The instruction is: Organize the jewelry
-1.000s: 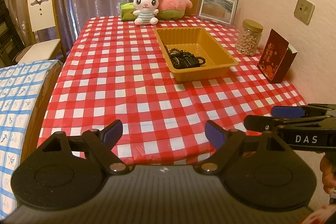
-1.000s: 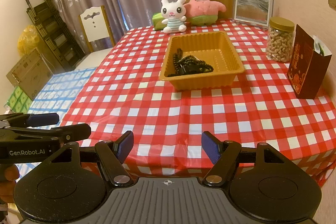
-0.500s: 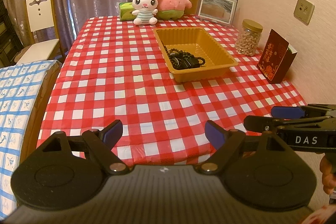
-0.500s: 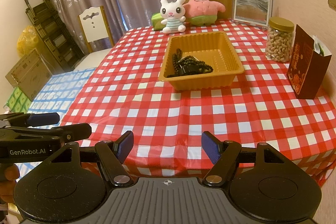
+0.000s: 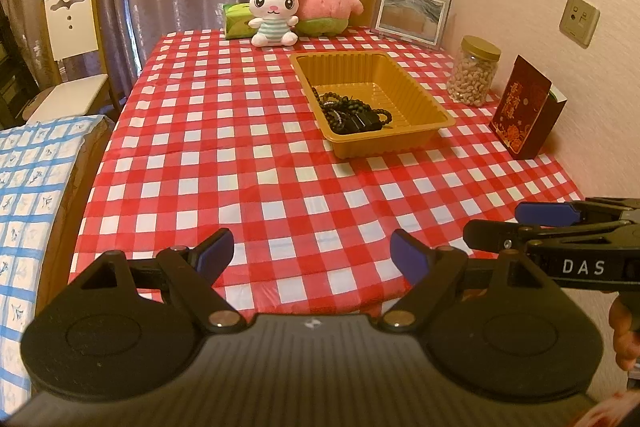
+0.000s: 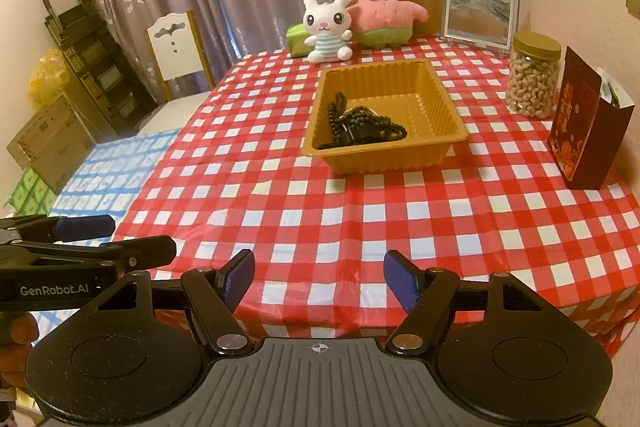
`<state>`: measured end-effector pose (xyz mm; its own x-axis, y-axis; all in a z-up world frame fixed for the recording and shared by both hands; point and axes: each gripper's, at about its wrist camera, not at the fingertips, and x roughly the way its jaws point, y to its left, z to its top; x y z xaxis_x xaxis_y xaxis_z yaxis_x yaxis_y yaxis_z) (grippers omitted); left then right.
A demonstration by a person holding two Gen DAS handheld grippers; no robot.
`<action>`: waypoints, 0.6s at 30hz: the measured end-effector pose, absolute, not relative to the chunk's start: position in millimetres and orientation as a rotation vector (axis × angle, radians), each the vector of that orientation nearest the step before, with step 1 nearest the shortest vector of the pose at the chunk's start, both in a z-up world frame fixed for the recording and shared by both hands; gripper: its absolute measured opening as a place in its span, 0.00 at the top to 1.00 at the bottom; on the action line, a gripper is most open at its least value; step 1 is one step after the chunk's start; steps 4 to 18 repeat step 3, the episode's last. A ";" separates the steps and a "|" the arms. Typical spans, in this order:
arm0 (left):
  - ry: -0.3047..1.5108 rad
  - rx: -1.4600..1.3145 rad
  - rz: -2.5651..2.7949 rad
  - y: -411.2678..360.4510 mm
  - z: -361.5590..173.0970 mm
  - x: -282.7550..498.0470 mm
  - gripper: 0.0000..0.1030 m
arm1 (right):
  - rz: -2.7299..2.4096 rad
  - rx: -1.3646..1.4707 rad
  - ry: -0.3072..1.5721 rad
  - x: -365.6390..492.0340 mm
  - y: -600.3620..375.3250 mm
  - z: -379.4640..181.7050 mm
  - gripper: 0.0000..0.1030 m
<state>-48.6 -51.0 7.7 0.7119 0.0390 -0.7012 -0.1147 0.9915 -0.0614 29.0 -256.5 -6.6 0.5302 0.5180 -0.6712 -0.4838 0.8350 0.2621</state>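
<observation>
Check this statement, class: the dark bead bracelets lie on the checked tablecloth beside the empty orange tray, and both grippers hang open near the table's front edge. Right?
Not quite. The dark bead bracelets lie inside the orange tray, not beside it; the right wrist view shows this. The rest stands.

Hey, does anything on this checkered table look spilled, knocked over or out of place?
Nothing is spilled or tipped. The one untidy spot is the dark bead jewelry, heaped in a tangle in one corner of the yellow tray. The nut jar and the picture frame stand upright.

left gripper (image 5: 312, 254) fingers apart, right gripper (image 6: 319, 281) likewise
</observation>
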 end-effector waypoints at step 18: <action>0.777 -0.102 0.082 -53.4 7.0 -47.9 0.18 | 0.594 0.046 0.817 30.9 -252.6 -6.7 0.31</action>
